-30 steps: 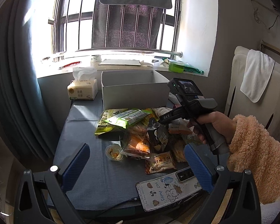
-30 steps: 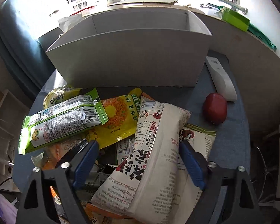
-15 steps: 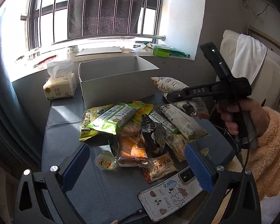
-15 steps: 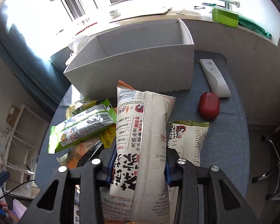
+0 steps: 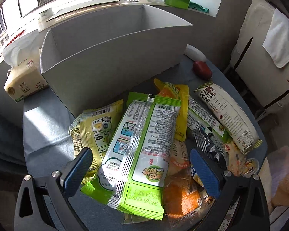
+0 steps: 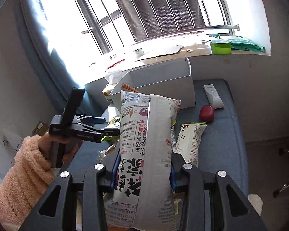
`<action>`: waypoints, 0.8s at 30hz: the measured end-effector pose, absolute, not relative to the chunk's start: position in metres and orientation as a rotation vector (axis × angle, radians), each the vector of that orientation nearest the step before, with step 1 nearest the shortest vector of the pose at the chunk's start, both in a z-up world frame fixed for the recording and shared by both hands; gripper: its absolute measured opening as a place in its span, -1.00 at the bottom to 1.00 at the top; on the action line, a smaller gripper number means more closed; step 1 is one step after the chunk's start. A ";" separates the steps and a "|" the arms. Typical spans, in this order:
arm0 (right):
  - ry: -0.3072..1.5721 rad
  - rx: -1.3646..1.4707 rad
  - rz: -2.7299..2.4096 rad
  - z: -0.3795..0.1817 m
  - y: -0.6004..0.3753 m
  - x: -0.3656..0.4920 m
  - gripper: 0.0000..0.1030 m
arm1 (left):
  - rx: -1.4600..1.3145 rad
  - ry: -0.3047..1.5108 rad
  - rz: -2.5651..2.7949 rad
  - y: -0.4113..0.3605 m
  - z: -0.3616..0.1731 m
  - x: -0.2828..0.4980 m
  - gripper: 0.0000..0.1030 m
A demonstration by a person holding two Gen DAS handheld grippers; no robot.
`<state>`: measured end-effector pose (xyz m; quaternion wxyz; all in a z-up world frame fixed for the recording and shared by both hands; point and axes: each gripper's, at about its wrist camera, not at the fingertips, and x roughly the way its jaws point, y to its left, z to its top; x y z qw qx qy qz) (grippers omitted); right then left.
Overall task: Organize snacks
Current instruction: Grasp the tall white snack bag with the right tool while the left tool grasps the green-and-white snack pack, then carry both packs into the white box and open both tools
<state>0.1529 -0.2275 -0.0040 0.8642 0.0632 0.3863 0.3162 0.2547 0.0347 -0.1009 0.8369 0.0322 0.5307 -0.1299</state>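
Note:
My right gripper [image 6: 142,175] is shut on a white snack bag with black and red print [image 6: 146,144] and holds it upright, high above the table. My left gripper [image 5: 144,171] is open and sits low over the snack pile, its jaws either side of a green and white packet [image 5: 140,154]. It also shows in the right wrist view [image 6: 107,131]. The empty grey box [image 5: 113,57] stands behind the pile; it also shows in the right wrist view [image 6: 163,84]. A second white bag [image 5: 227,115] lies at the right of the pile.
A tissue pack [image 5: 23,77] stands left of the box. A red object [image 5: 202,70] and a white remote [image 6: 213,96] lie to the right of the box. A phone lies at the table's near edge. A chair with a towel [image 5: 281,38] stands at the right.
My right gripper has lifted the white bag higher and clear of the pile. My left gripper has moved forward and down, close over the green and white packet.

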 end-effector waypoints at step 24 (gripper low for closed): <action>0.795 0.138 0.640 0.001 -0.201 0.230 -0.16 | -0.355 0.643 -0.069 0.084 0.009 0.238 0.19</action>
